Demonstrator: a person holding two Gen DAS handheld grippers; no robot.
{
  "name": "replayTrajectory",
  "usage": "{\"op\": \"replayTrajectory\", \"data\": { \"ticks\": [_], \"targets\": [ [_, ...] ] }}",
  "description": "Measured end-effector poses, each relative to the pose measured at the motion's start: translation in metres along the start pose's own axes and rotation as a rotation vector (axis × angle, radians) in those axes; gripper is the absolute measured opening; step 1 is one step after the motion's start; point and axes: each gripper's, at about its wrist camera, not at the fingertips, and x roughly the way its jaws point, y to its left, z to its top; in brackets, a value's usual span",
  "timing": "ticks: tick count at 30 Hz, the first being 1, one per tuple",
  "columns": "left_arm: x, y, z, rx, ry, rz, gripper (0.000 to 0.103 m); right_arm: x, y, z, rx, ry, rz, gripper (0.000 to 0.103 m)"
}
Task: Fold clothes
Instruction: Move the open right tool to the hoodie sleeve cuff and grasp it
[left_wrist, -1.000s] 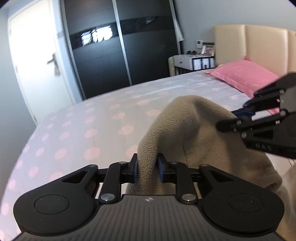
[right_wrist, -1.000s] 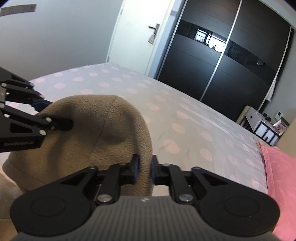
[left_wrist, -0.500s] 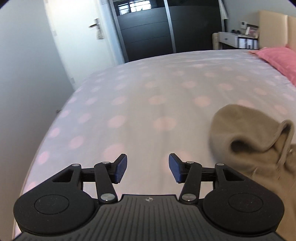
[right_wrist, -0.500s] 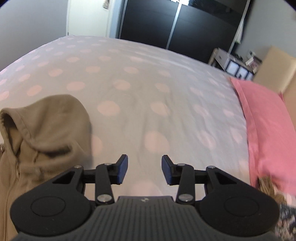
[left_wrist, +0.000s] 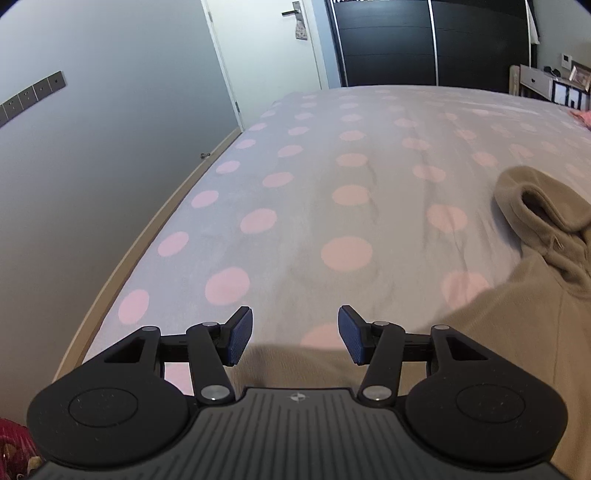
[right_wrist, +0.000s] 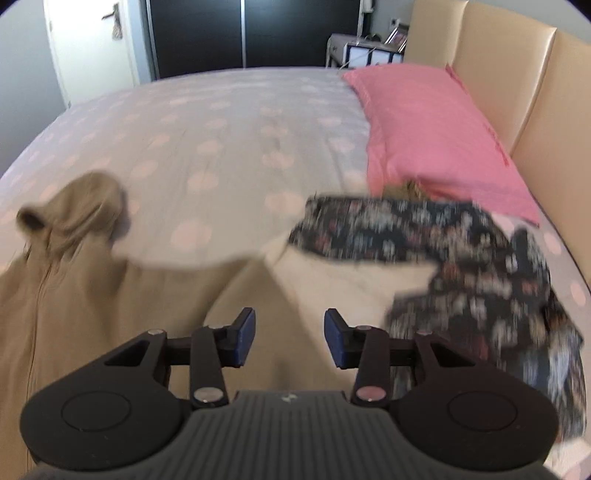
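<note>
Fleecy tan hoodie (left_wrist: 517, 332), rounded hood

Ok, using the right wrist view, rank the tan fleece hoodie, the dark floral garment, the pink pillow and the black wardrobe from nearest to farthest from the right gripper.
1. Tan fleece hoodie: directly beneath the right gripper, spreading left.
2. Dark floral garment: on the right, blurred.
3. Pink pillow: beyond it, against the headboard.
4. Black wardrobe: past the bed's far edge.
</note>
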Motion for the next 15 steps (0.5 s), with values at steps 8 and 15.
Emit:
{"op": "replayTrajectory", "data": {
  "ticks": [8,15],
  "targets": [
    [-0.048,-0.032,-0.014,0.050,-0.019,-0.028,0.050,-0.013,0.054,-0.097,-0.104,0.113,0.029,0.046],
    [-0.075,-0.039,-0.030,0.022,-0.016,-0.057,0.050,0.043,0.073,-0.140,-0.154,0.121,-0.162,0.053]
  ]
}}
